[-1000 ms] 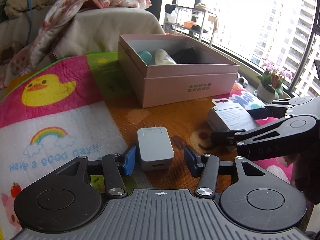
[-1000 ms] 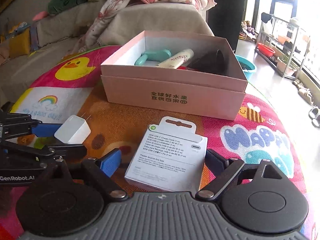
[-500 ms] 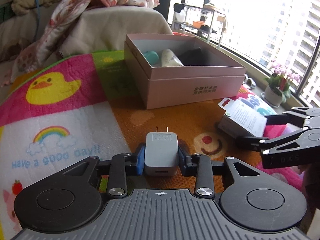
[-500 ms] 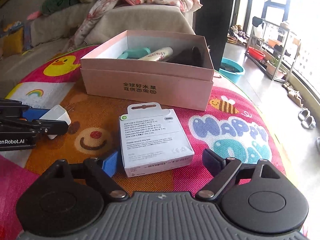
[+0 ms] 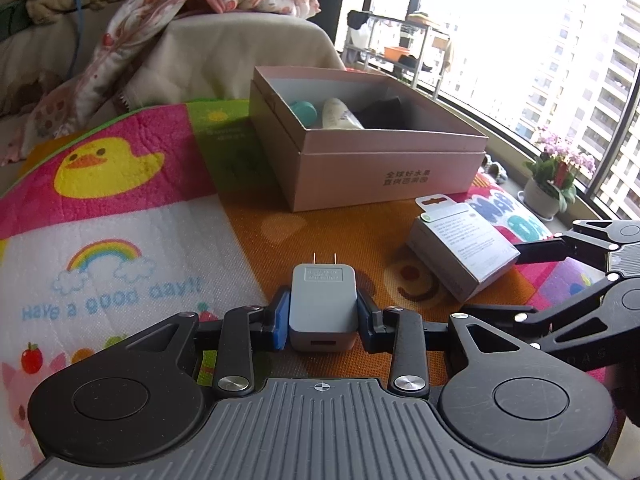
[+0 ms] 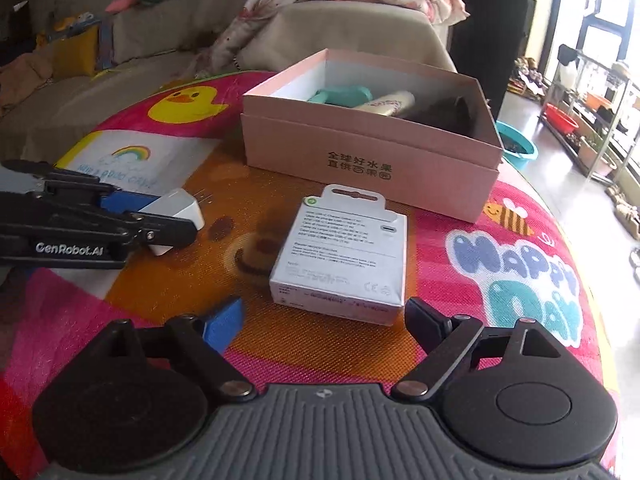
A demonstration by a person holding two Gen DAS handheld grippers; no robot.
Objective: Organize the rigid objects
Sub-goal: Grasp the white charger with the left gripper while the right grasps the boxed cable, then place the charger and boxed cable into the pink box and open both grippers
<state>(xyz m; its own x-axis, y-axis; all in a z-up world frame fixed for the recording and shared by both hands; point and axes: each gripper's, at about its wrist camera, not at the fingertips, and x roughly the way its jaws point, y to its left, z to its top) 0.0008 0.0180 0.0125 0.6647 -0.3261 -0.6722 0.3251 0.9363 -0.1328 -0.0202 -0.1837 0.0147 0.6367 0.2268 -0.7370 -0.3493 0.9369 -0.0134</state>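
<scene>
My left gripper (image 5: pixel 323 318) is shut on a white plug charger (image 5: pixel 322 304), prongs pointing away, a little above the mat. It also shows in the right wrist view (image 6: pixel 176 216). A white cable box (image 6: pixel 344 256) lies on the mat just ahead of my right gripper (image 6: pixel 324 326), which is open and empty, with the box beyond its fingertips. The cable box also shows in the left wrist view (image 5: pixel 464 244). An open pink box (image 5: pixel 372 164) behind holds a teal item (image 6: pixel 340 94), a cream tube (image 6: pixel 386 102) and a dark object (image 6: pixel 444 114).
A colourful play mat (image 5: pixel 100 240) covers the round table. A sofa with a blanket (image 5: pixel 208 12) stands behind. A flower pot (image 5: pixel 552 184) sits by the window at the right. A teal basin (image 6: pixel 516 148) lies on the floor.
My left gripper closed on the charger and has raised it slightly. My right gripper drew back from the cable box, which now lies beyond its fingertips.
</scene>
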